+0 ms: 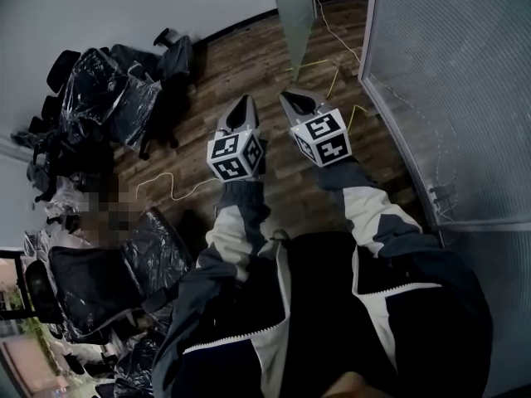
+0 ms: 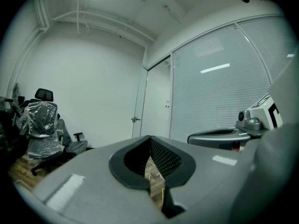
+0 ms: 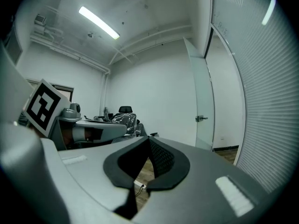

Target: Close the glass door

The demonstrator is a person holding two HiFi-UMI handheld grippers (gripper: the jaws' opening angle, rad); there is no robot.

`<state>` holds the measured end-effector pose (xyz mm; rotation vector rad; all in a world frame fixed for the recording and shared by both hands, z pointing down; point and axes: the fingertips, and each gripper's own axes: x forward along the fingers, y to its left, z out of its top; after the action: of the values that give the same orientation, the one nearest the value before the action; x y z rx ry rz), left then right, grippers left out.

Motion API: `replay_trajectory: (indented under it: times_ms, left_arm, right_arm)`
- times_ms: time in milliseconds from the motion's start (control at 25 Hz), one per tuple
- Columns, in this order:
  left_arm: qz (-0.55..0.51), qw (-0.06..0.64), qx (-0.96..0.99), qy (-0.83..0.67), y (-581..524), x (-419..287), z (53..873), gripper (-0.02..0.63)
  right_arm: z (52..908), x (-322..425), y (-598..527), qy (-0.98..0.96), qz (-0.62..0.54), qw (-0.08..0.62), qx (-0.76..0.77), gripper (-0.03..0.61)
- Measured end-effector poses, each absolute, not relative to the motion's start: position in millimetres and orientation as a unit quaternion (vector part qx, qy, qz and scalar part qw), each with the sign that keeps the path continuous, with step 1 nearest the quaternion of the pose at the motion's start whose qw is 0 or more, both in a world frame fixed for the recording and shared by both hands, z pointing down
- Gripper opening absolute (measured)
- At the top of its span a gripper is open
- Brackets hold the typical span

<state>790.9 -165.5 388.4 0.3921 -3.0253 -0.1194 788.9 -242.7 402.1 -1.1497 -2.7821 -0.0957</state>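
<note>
dark wood floor (image 1: 249, 60) runs ahead of a person in a black and white jacket (image 1: 332, 305) who holds both tongs out level, side by side. the left gripper (image 1: 246, 99) has its jaws brought fully together, the dark pads meeting at the tips with nothing between them, as the left gripper view shows at (image 2: 149, 137). the right gripper (image 1: 287, 97) is the same, pads pressed tip to tip and empty, seen in its own view at (image 3: 148, 138). the two are just beside each other but apart, each with its marker cube behind the jaws, the left cube (image 1: 235, 156) and the right cube (image 1: 321, 137). the glass door (image 1: 292, 15) stands ahead of the grippers and well apart from them, swung open into the room and seen nearly edge-on from above; neither gripper touches it. in the right gripper view the glass door (image 3: 203, 92) is a tall pale leaf with a metal handle (image 3: 201, 118) at mid height, and the doorway lies open to its right. a frosted glass partition (image 1: 448, 73) with fine horizontal lines runs along the person's right side. a yellow cable (image 1: 170, 185) snakes over the boards. to the left, office chairs (image 1: 108, 89) wrapped in shiny plastic are crowded together against the white wall.
</note>
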Motion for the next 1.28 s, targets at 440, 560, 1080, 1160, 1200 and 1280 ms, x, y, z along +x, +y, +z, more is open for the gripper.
replay_trajectory:
  times_ms: [440,560,1080,1160,1200,1280]
  left_arm:
    - [-0.069,0.066,0.112,-0.989,-141.4,757.3,425.7,0.002]
    - [-0.076,0.066,0.105,-0.989,-115.3,730.5,434.0,0.002]
    - [-0.06,0.063,0.123,-0.989,1.6,568.6,434.8,0.001]
    - [-0.059,0.064,0.128,-0.988,9.0,553.7,435.5,0.0]
    - [-0.061,0.064,0.13,-0.988,13.1,547.0,434.6,0.0]
    - [-0.061,0.064,0.132,-0.987,20.7,533.5,432.2,0.0]
  right_arm:
    - [437.7,755.3,-227.8,-0.91,-0.058,0.1,-0.398,0.005]
    - [449.2,728.2,-212.5,-0.907,-0.061,0.115,-0.4,0.005]
    - [437.5,555.6,-127.3,-0.937,-0.076,0.123,-0.318,0.005]
    - [440.5,539.4,-121.7,-0.94,-0.073,0.127,-0.309,0.005]
    - [441.4,532.1,-117.2,-0.941,-0.072,0.127,-0.306,0.005]
    - [440.3,518.8,-106.7,-0.941,-0.071,0.126,-0.305,0.005]
